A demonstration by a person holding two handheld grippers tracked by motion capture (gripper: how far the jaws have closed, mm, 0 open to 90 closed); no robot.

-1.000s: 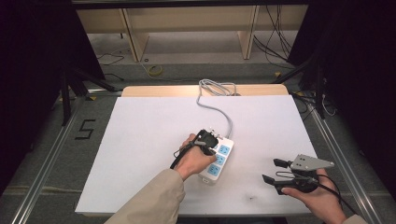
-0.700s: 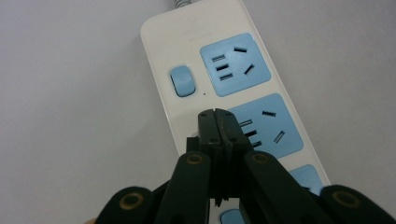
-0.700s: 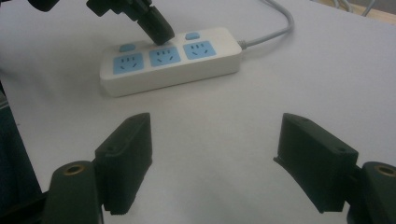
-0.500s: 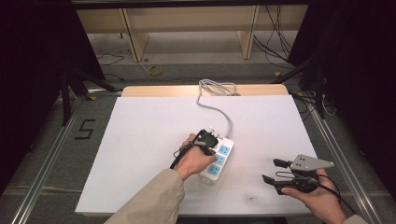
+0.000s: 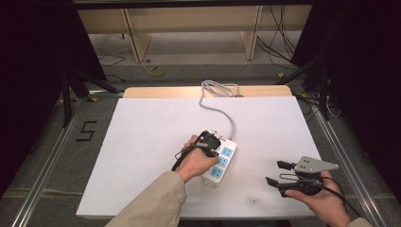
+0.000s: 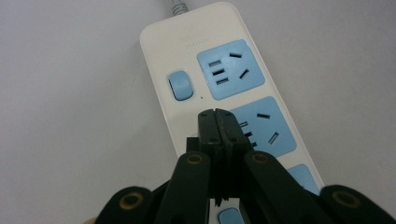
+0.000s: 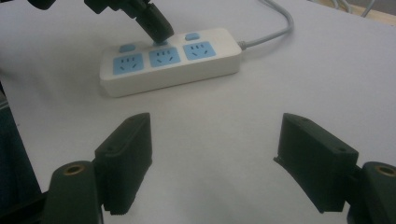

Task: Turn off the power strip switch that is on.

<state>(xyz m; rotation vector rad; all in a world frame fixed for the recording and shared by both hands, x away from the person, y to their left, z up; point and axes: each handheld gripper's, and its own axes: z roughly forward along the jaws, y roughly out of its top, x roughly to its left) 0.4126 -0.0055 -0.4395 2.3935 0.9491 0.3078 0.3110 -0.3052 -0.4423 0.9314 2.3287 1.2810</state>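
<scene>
Evidently the left gripper (image 6: pixel 218 116) has its jaws clenched into one blunt tip to press a switch (image 7: pixel 159 44) on the power strip (image 5: pixel 222 161) lying mid-counter (image 5: pixel 142 142), while the right gripper (image 5: pixel 275 174), jaws released, waits near the counter's edge.

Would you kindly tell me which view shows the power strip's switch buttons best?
The left gripper view: one blue switch button is close and sharp. The right gripper view shows them small behind the sockets; the high view barely resolves them.

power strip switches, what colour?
Light blue, on the white power strip; one switch shows best in the left gripper view.
</scene>
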